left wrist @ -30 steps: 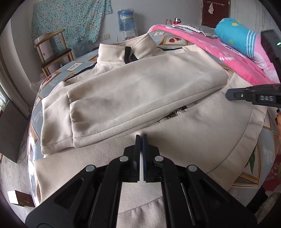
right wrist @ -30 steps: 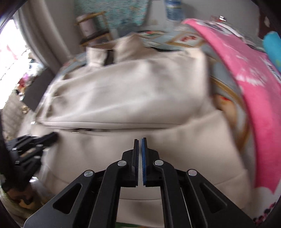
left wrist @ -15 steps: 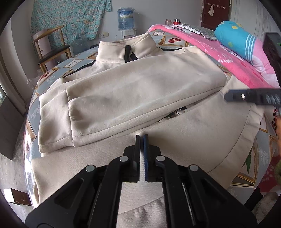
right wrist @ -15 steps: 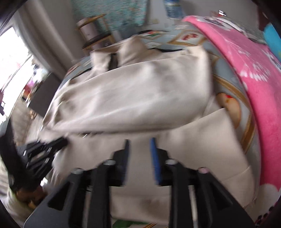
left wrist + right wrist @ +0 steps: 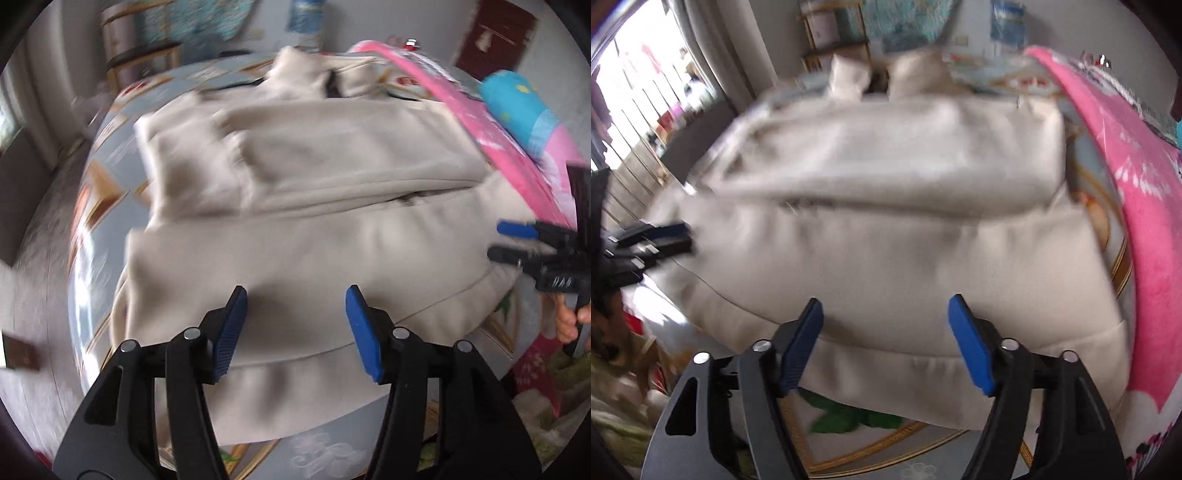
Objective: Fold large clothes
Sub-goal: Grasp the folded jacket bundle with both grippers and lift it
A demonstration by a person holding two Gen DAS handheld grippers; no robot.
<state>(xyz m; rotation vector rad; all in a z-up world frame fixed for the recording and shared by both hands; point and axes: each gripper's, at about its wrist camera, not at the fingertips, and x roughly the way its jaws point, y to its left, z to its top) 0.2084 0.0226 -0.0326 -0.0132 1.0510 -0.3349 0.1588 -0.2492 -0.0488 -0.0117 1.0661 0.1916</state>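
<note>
A large cream zip-up jacket [image 5: 314,206] lies spread on the bed, sleeves folded across its chest, collar at the far end. It also fills the right wrist view [image 5: 894,229]. My left gripper [image 5: 295,325] is open and empty, just above the jacket's bottom hem near its left part. My right gripper [image 5: 886,339] is open and empty above the hem's right part. Each gripper shows in the other's view: the right one [image 5: 517,240] at the right edge, the left one [image 5: 650,240] at the left edge. Both views are motion-blurred.
The bed sheet [image 5: 110,177] is patterned blue-grey. A pink blanket [image 5: 1137,184] runs along the jacket's right side, with a blue pillow [image 5: 517,110] beyond it. A wooden chair [image 5: 140,55] and a water bottle stand by the far wall.
Both grippers have opened from shut and drawn back toward the jacket's bottom hem. The right one began opening half a second ago.
</note>
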